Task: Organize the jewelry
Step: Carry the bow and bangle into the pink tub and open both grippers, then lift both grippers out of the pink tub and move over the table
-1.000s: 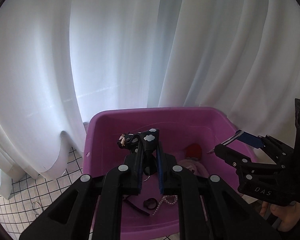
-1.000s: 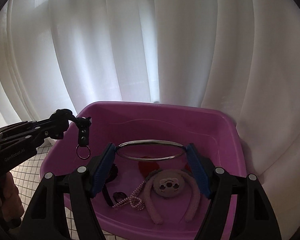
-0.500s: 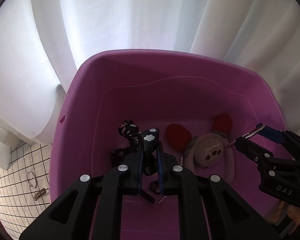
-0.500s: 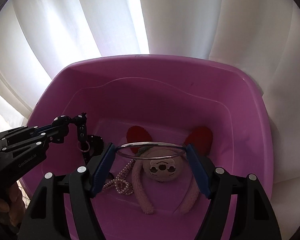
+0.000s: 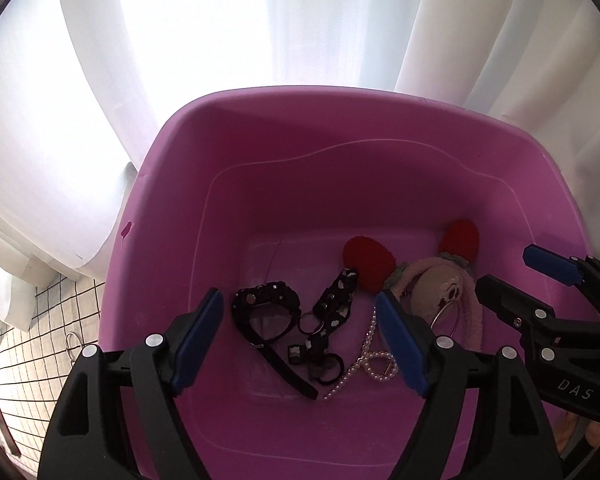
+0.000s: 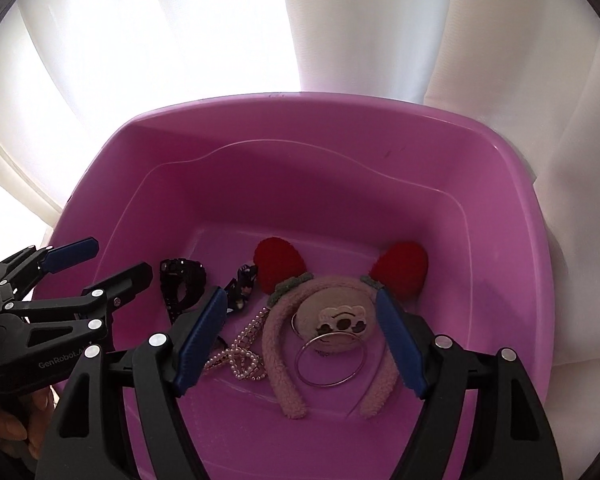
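With both the left gripper [image 5: 300, 332] and right gripper [image 6: 302, 330] spread wide and empty over the purple plastic tub [image 6: 512, 240], I lift straight up, clear of the silver bangle [image 6: 330, 364] lying near.

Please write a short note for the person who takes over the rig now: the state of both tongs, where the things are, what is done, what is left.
Left tongs: open, empty, over the tub.
Right tongs: open, empty, over the tub too.
In the tub: bangle on the plush headband, pearls, watch, black strap.
Done: those pieces lie in the tub.
Left: a ring on the grid cloth outside the tub.
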